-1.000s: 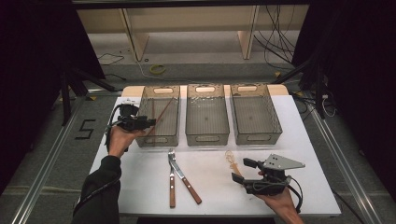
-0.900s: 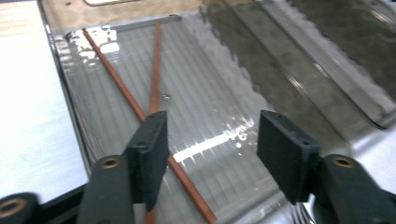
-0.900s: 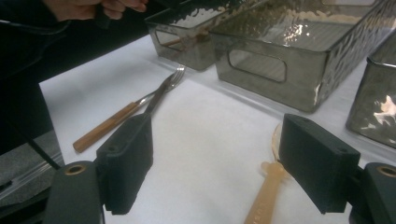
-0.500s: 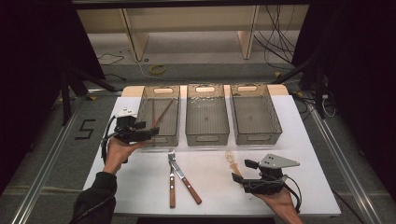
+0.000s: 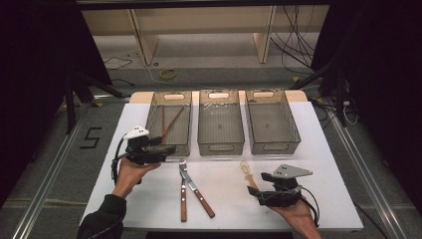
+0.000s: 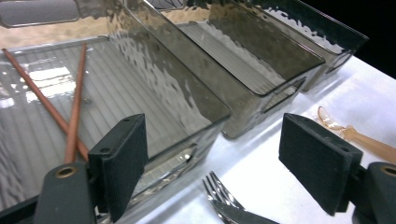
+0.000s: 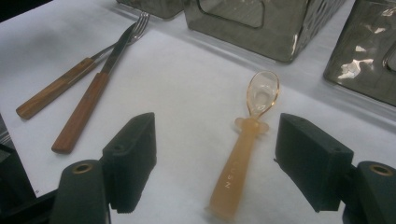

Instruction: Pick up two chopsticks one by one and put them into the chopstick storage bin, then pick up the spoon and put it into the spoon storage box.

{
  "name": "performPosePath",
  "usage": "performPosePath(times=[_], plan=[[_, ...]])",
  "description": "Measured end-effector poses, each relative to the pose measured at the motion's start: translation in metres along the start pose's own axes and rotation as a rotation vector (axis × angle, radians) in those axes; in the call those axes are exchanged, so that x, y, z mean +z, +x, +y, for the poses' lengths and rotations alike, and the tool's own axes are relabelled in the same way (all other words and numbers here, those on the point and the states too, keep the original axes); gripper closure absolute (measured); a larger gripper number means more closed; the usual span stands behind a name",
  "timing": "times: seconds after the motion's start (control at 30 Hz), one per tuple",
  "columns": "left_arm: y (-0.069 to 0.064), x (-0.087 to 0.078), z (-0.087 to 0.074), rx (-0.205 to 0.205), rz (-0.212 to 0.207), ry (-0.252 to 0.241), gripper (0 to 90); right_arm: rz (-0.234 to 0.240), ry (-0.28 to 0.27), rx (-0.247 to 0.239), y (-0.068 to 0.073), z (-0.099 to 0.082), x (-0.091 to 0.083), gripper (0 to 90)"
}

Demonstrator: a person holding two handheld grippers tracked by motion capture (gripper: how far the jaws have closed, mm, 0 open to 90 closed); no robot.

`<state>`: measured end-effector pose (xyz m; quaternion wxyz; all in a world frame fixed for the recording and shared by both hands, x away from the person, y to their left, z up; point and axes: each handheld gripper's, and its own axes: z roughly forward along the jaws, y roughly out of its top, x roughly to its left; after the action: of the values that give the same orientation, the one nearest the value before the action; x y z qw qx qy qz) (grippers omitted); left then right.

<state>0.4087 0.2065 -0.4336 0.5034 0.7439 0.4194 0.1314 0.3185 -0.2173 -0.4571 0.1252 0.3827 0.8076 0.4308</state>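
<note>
Left gripper [image 5: 166, 148]: I have it at the near end of the left bin, fingers [image 6: 122, 163] wide apart with nothing between them; they have just been opening.
Chopsticks [image 5: 168, 123]: two reddish-brown sticks, crossed, lying inside the left bin [image 5: 155, 107]; in the left gripper view I see them on the bin floor beyond my left finger.
Right gripper [image 5: 256, 185]: low over the near right part of the bench, fingers [image 7: 135, 154] apart; they have just been closing a little, not pressing on anything.
Spoon [image 7: 246, 140]: amber plastic, flat on the bench between my right fingers, bowl pointing toward the bins, handle end toward me; I see a gap on each side of it.
Fork [image 5: 183, 191]: wooden handle, on the bench in front of the gap between the left and middle bins, tines toward the bins.
Knife [image 5: 196, 190]: wooden handle, just beside the fork, blade crossing it near the tines.
Middle bin [image 5: 221, 147]: smoky clear plastic, between the other two.
Right bin [image 5: 295, 124]: same kind, well apart from my left gripper.
Bench [image 5: 348, 199]: white top carrying all of it.
</note>
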Motion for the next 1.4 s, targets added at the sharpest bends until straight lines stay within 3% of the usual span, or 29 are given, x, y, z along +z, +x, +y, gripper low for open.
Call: performPosePath(times=[0.17, 0.53, 0.83, 1.4], plan=[[-0.007, -0.001, -0.008, 0.003, -0.032, -0.02, 21.4, -0.021, 0.032, 0.005, -0.001, 0.0, 0.004, 30.4], [-0.021, -0.005, -0.024, 0.019, -0.041, -0.042, 21.3, -0.075, 0.102, 0.027, -0.005, -0.001, 0.01, 32.2], [-0.029, -0.008, -0.036, 0.048, -0.015, -0.029, 21.3, -0.103, 0.156, 0.015, -0.005, -0.002, 0.016, 35.0], [-0.036, -0.015, -0.053, 0.083, -0.005, -0.005, 21.1, -0.116, 0.223, 0.003, -0.002, -0.002, 0.026, 45.3]])
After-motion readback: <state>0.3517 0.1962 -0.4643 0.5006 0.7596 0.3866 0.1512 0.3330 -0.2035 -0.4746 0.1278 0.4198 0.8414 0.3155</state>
